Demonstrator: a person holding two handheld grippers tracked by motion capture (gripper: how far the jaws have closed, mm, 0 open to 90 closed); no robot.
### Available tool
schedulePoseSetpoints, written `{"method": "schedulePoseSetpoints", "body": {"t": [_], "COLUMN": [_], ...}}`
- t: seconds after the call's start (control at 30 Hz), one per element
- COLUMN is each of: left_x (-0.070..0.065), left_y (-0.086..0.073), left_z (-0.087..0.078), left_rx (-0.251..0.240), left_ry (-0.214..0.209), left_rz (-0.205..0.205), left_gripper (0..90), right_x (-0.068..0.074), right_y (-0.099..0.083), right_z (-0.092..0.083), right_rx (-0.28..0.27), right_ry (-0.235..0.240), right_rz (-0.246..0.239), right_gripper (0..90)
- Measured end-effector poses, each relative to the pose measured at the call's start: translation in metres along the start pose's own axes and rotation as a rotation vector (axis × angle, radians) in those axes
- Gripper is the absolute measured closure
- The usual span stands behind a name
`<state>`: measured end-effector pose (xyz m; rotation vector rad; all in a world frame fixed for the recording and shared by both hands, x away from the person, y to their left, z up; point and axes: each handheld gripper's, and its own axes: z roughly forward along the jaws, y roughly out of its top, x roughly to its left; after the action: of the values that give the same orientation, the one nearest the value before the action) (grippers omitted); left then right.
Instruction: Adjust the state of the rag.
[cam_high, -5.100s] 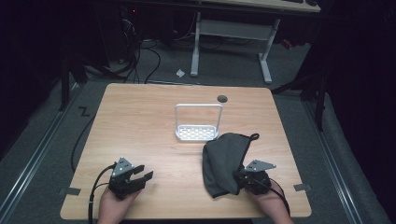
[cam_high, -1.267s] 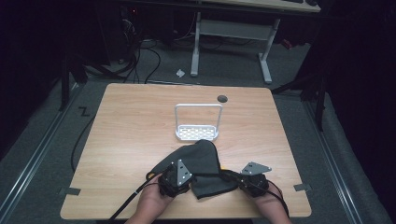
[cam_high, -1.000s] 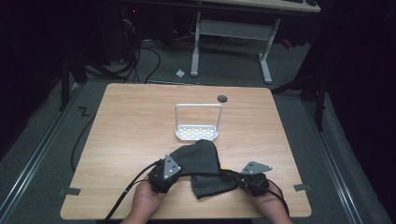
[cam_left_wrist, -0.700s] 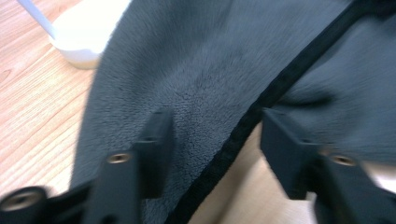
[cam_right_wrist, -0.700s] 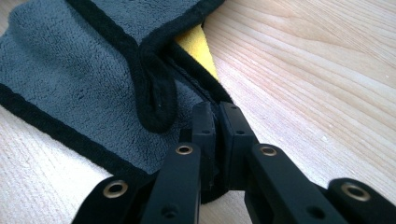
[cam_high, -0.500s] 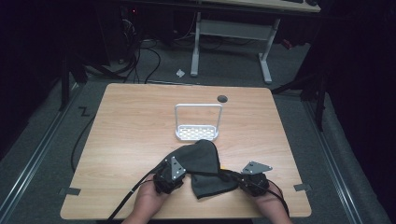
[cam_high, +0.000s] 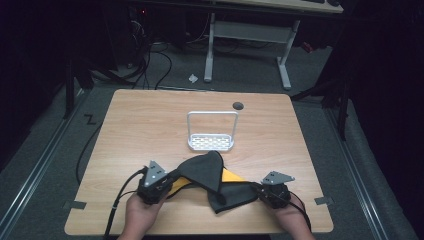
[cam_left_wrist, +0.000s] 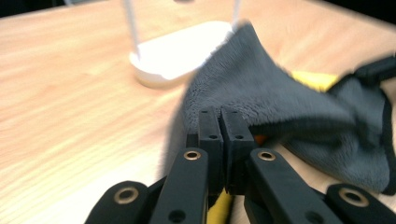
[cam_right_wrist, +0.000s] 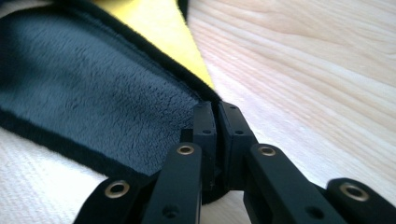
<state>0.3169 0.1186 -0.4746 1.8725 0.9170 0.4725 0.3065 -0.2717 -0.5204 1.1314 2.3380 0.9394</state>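
Gripping cloth (cam_high: 215, 175) | left gripper (cam_left_wrist: 219, 122) clamped | right gripper (cam_right_wrist: 215, 119) clamped

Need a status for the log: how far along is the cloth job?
Done: both grippers have the cloth, left gripper and right gripper each shut on an edge. In hand: the cloth is stretched between them on the table, part folded, yellow side showing. Left: spreading or folding it flat; the rack is untouched.
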Motion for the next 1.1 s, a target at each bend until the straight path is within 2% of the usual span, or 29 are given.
{"method": "schedulePoseSetpoints", "body": {"t": [0.1, 0.2, 0.3, 0.37, 0.43, 0.47, 0.53, 0.63, 0.73, 0.83, 0.9, 0.97, 1.03, 1.1], "left_x": [0.014, 0.029, 0.052, 0.066, 0.072, 0.073, 0.073, 0.069, 0.062, 0.058, 0.056, 0.052, 0.044, 0.037], "left_y": [-0.002, -0.009, -0.026, -0.043, -0.054, -0.057, -0.057, -0.053, -0.05, -0.048, -0.047, -0.043, -0.038, -0.034], "left_z": [-0.019, -0.027, -0.021, -0.008, 0.003, 0.007, 0.008, 0.001, -0.006, -0.009, -0.01, -0.011, -0.014, -0.015], "left_rx": [-0.058, -0.05, 0.002, 0.074, 0.141, 0.165, 0.167, 0.14, 0.12, 0.117, 0.108, 0.093, 0.071, 0.062], "left_ry": [0.022, 0.057, 0.095, 0.113, 0.124, 0.136, 0.145, 0.149, 0.156, 0.149, 0.141, 0.117, 0.1, 0.081], "left_rz": [-0.043, -0.074, -0.146, -0.192, -0.206, -0.211, -0.217, -0.218, -0.2, -0.193, -0.192, -0.194, -0.175, -0.159], "left_gripper": [88.2, 88.1, 88.0, 87.8, 87.0, 86.0, 78.4, 66.5, 62.9, 61.7, 60.7, 59.3, 58.1, 55.9], "right_x": [-0.004, -0.007, -0.007, -0.006, -0.002, -0.001, 0.003, 0.005, 0.001, -0.009, -0.016, -0.023, -0.028, -0.029], "right_y": [0.0, 0.003, 0.004, 0.004, 0.005, 0.006, 0.008, 0.009, 0.008, 0.006, 0.002, -0.004, -0.007, -0.006], "right_z": [-0.004, -0.011, -0.015, -0.015, -0.015, -0.015, -0.017, -0.019, -0.026, -0.034, -0.034, -0.024, -0.011, 0.001], "right_rx": [-0.021, -0.062, -0.086, -0.092, -0.104, -0.108, -0.125, -0.147, -0.176, -0.222, -0.203, -0.149, -0.091, -0.056], "right_ry": [-0.024, -0.044, -0.044, -0.029, -0.02, -0.015, -0.006, 0.031, 0.007, -0.018, -0.057, -0.085, -0.088, -0.072], "right_rz": [0.01, 0.021, 0.032, 0.036, 0.027, 0.025, 0.011, 0.017, 0.034, 0.085, 0.102, 0.115, 0.121, 0.125], "right_gripper": [86.9, 87.0, 87.0, 87.0, 86.9, 86.8, 85.3, 73.2, 70.1, 70.3, 72.6, 74.8, 76.0, 76.3]}}
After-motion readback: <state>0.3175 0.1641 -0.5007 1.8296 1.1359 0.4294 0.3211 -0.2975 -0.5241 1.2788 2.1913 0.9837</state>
